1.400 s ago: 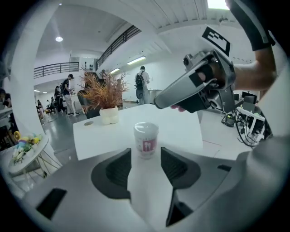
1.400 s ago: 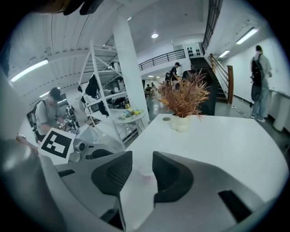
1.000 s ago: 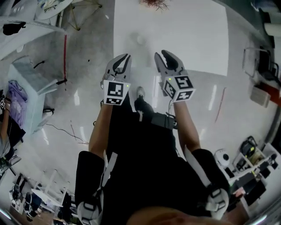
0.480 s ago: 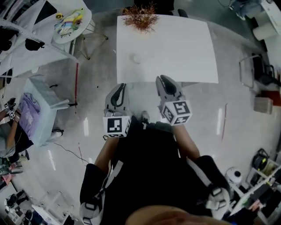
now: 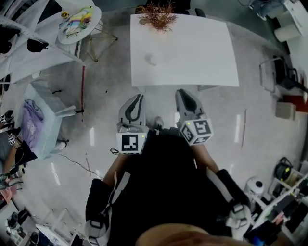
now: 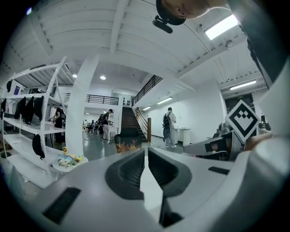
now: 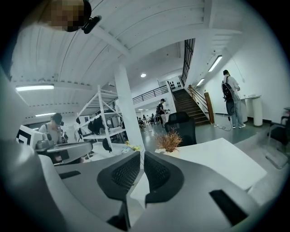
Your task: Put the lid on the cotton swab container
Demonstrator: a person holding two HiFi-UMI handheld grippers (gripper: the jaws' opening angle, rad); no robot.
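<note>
My left claw (image 5: 137,98) is pressed together, empty; my right claw (image 5: 183,94) has just been closing on nothing. The container (image 5: 151,59) sits upper centre on the desk (image 5: 202,53), well apart.

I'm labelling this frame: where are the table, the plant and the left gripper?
table (image 5: 202,53), head view, bare top.
plant (image 5: 157,12), head view, its twigs.
left gripper (image 5: 138,97), head view, between its jaw tips.

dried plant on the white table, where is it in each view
Head view: dried plant top centre, table's far edge.
Left gripper view: dried plant left of centre, above the jaws.
Right gripper view: dried plant right of centre, above the jaws.
Shared landmark: white table.
</note>
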